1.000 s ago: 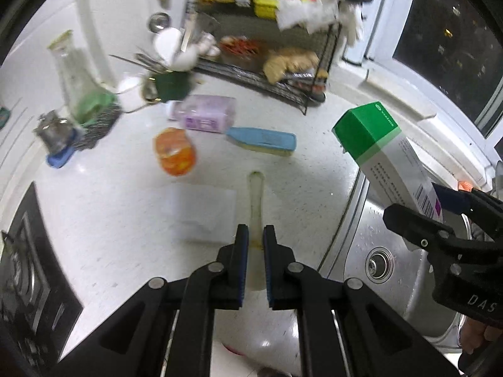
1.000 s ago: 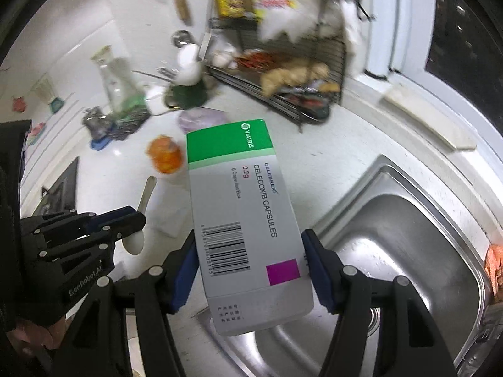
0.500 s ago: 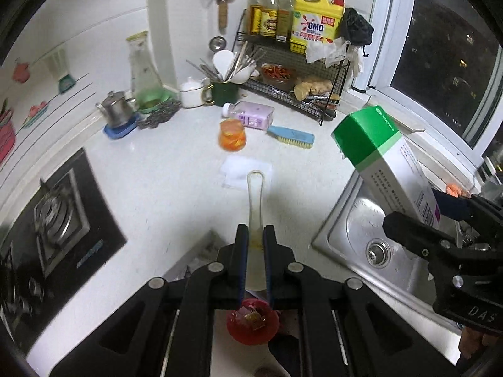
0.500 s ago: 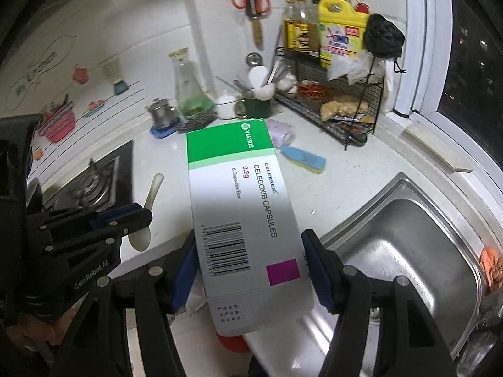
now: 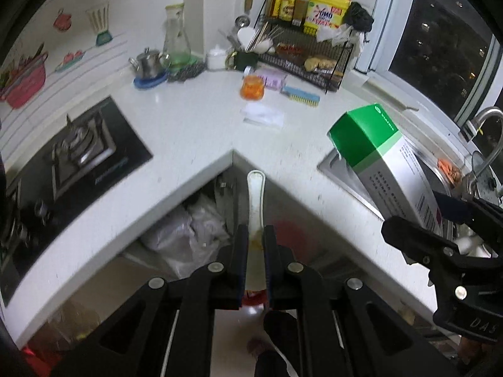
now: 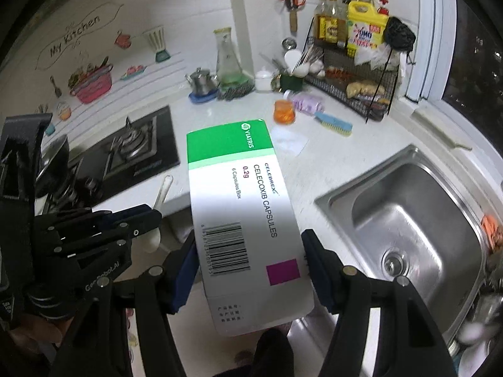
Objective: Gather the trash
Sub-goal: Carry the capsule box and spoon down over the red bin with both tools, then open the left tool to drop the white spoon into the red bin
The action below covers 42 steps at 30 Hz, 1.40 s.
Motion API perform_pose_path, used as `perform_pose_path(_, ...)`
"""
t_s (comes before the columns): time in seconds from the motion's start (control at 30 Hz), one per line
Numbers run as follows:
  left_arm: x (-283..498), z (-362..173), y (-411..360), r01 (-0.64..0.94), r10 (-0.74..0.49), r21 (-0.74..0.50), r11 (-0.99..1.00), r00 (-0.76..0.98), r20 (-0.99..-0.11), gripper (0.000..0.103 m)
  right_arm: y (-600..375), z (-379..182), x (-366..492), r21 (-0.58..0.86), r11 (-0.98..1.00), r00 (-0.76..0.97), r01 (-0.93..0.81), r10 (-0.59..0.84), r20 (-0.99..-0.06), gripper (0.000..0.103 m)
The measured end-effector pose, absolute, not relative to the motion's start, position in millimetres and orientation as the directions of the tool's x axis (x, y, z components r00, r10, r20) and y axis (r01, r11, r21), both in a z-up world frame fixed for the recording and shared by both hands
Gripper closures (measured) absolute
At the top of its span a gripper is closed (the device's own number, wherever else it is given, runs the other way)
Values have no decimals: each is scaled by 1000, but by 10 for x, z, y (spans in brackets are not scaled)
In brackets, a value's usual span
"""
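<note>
The left gripper (image 5: 254, 238) is pressed together on the handle of a white plastic spoon (image 5: 256, 201), and the spoon's stem points forward, out over the inner corner of the table (image 5: 195, 128). The spoon looks light and stiff, with an orange stain near the pads, so it is probably a little greasy — a hold on the flat handle, as now, seems the safest. The right gripper (image 6: 251, 257) pinches a green and white medicine box (image 6: 242, 216) by its two long sides, near the bottom end. The box is thin cardboard, very likely empty and light; it can be crushed if the squeeze is too strong, and its smooth faces may slip.

Both things are in the air, off the table, in front of the corner. Under the corner, in the left view, I see a crumpled plastic bag (image 5: 188, 229) and something red (image 5: 283, 229) — maybe the bin, but I cannot tell for sure.

The table is white and glossy. It carries a gas stove (image 6: 132, 154), a steel sink (image 6: 405, 216), a blue brush (image 6: 333, 122), an orange jar (image 6: 284, 111) and a wire rack (image 6: 352, 91) with bottles near a dark window.
</note>
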<state>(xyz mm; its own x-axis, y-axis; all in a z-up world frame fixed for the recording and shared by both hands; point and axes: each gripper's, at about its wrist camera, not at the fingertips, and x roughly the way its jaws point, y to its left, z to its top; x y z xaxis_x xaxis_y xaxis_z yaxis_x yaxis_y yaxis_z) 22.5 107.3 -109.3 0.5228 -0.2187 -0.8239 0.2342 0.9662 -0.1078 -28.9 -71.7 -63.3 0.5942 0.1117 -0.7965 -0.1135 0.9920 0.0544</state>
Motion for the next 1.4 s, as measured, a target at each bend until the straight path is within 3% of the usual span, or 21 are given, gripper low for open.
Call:
perform_pose_path(0.37, -4, -2050, 1333, 158, -210, -162, 974, 364, -908, 95, -493, -1356, -453, 50, 990, 432, -131, 102, -896, 42)
perform_pose_path(0.6, 106, -2935, 1397, 142, -206, -173, 975, 269, -941, 95, -388, -2227, -299, 34, 991, 302, -127, 71, -951, 42)
perform_pose_path(1.03, 634, -4903, 1262, 186, -216, -187, 964, 148, -965, 95, -434, -4049, 213, 17, 999, 187, -39, 24, -982, 42)
perform_pose_path(1.4, 940, -5917, 972, 261, -250, -214, 941, 113, -962, 94, -671, -4987, 405, -6, 999, 143, 39, -12, -990, 42)
